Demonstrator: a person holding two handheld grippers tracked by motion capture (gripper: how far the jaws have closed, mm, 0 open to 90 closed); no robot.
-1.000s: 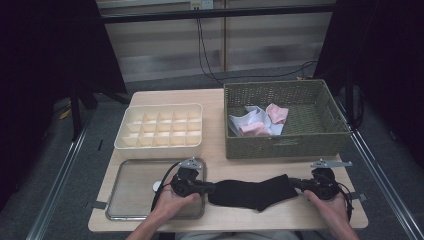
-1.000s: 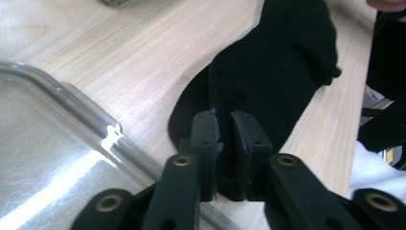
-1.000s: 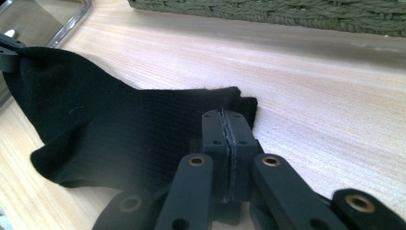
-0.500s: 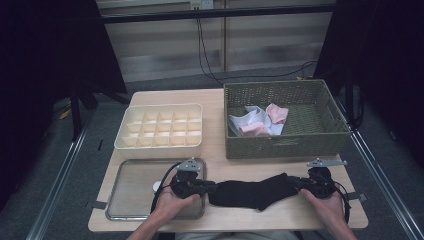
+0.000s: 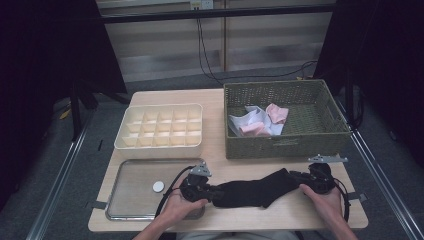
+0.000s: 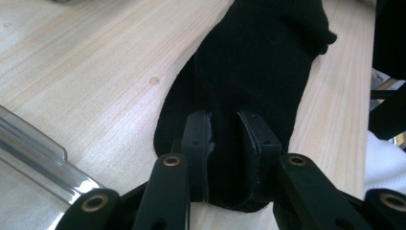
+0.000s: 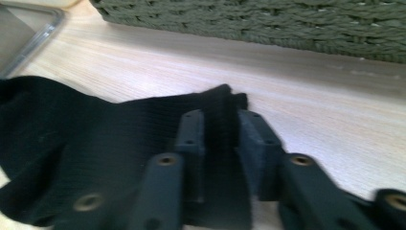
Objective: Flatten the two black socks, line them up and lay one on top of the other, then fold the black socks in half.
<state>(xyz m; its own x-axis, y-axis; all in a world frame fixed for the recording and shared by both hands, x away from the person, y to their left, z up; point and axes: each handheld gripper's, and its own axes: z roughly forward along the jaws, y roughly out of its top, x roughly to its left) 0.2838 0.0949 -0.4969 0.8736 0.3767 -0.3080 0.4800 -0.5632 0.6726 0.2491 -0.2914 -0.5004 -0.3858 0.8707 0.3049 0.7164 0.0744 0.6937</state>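
Note:
A black sock [image 5: 255, 189] lies stretched flat along the table's near edge between my two grippers. My left gripper [image 5: 212, 192] holds the sock's left end. In the left gripper view the sock [image 6: 258, 62] bunches between the pads [image 6: 198, 139], which still press on it, though the jaws [image 6: 225, 124] have just been opening a little. My right gripper [image 5: 300, 177] is at the sock's right end. Its jaws [image 7: 220, 124] have just been opening, and a raised fold of the sock [image 7: 95, 143] stands loosely between the pads [image 7: 191, 134].
A green woven basket [image 5: 285, 145] at the back right holds pink and white cloths [image 5: 260, 122]. A cream divided box [image 5: 160, 145] stands at the back left. A metal tray [image 5: 135, 205] with a small white disc [image 5: 158, 186] sits at the front left, beside my left hand.

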